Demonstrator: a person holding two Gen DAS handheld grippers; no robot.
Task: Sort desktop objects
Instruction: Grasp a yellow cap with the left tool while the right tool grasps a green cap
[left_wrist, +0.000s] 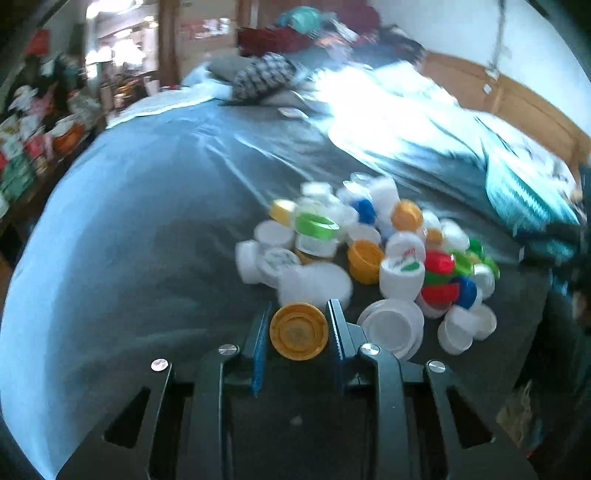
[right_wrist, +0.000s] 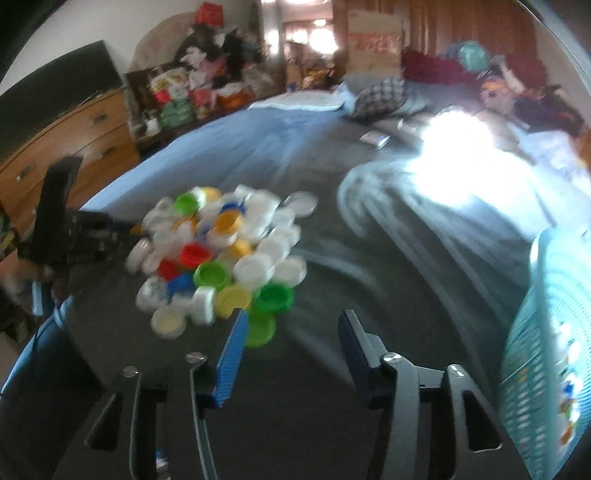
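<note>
Left gripper (left_wrist: 299, 325): jaws clamped on a yellow cap (left_wrist: 299, 331), at the near edge of the pile of caps (left_wrist: 369, 254) on the bed (left_wrist: 147, 221). Right gripper (right_wrist: 291, 332): jaws apart, nothing between them; pile just beyond its left jaw, basket (right_wrist: 546, 332) to the right.

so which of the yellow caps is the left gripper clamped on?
The yellow cap nearest the camera, open side up, apart from the pile, between the left gripper fingers.
</note>
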